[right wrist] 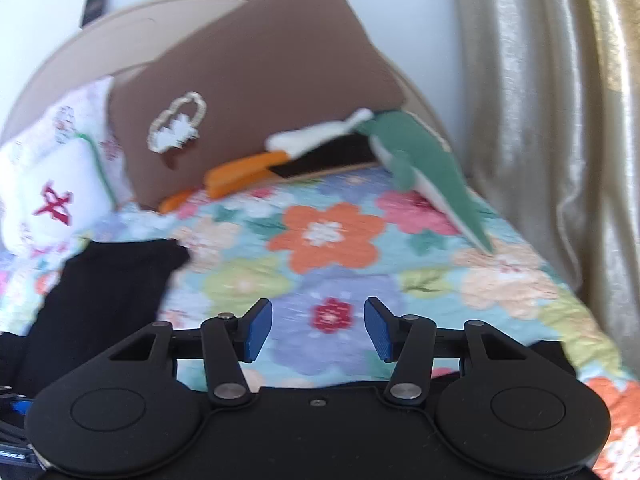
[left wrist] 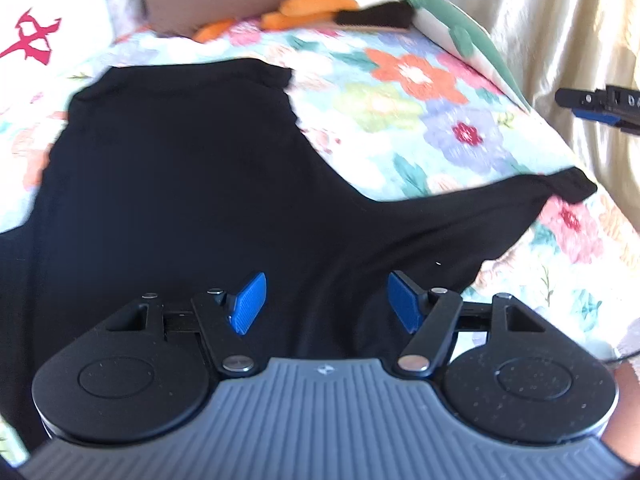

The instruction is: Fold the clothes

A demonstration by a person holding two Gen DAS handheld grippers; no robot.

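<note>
We see black garment [left wrist: 180,184] flat on floral bed [left wrist: 420,120], long axis 6-to-12, one sleeve toward 3 | left gripper [left wrist: 327,300] agape above it | right gripper [right wrist: 319,330] agape over bed

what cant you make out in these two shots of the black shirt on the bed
- Black shirt: left wrist view, near part hidden behind the left gripper; no folds or texture readable in the dark cloth.
- Right wrist view: only a strip of shirt shows, cut off by the right gripper.
- Toys by the brown pillow: blurred.

Bedroom: floral bedspread [right wrist: 360,264], pillows [right wrist: 256,92].
</note>
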